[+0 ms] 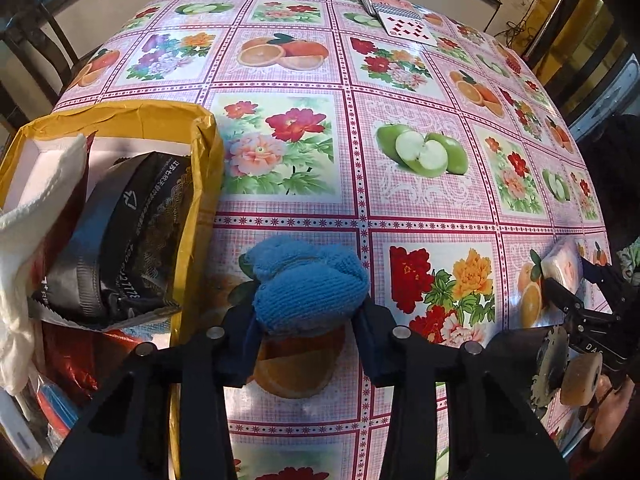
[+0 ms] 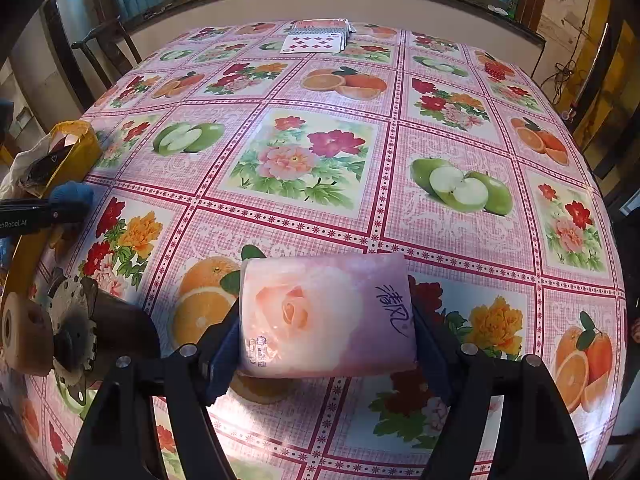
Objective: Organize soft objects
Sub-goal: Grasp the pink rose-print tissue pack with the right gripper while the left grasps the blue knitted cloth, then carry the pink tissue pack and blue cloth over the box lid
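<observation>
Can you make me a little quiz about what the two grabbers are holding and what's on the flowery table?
1. True or false: the left gripper is shut on a blue knitted cloth.
2. What does the right gripper hold? A) a pink tissue pack with a rose on it B) a green apple C) a spoon
3. Fill in: beside the left gripper stands an open yellow bag; far across the table lie some playing ____.

Key: 1 true. 2 A. 3 cards.
</observation>
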Demonstrator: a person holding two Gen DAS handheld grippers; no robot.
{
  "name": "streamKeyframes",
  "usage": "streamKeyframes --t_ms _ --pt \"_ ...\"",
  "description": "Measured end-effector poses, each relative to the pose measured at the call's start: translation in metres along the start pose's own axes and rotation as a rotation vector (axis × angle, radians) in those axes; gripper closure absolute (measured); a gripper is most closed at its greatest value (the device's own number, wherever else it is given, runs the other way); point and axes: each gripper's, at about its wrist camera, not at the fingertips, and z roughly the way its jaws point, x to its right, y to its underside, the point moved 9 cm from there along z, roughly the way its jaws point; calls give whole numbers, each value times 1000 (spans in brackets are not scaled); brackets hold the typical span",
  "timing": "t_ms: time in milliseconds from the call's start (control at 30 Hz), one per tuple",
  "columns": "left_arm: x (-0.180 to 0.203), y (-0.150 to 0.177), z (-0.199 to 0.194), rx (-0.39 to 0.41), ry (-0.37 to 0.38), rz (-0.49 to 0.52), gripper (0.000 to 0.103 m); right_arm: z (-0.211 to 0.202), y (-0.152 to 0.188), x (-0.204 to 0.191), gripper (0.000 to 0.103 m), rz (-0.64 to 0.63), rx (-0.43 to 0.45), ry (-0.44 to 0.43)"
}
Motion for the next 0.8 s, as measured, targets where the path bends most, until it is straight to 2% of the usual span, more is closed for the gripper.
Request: streamKeyframes --t_ms 133,267,467,633,800 --pt "-4 5 -4 22 -19 -23 68 -6 3 3 27 38 20 -36" --pt "-2 13 -16 47 11 -30 68 -22 5 10 27 77 45 -58" --pt "-7 18 -62 114 48 -19 68 -64 -10 1 27 66 106 -69" --pt "-45 18 -102 178 6 -49 68 -98 -40 -59 27 -12 163 -124" --pt "-108 21 -123 218 -56 -140 68 -107 -68 -164 27 -128 171 -231"
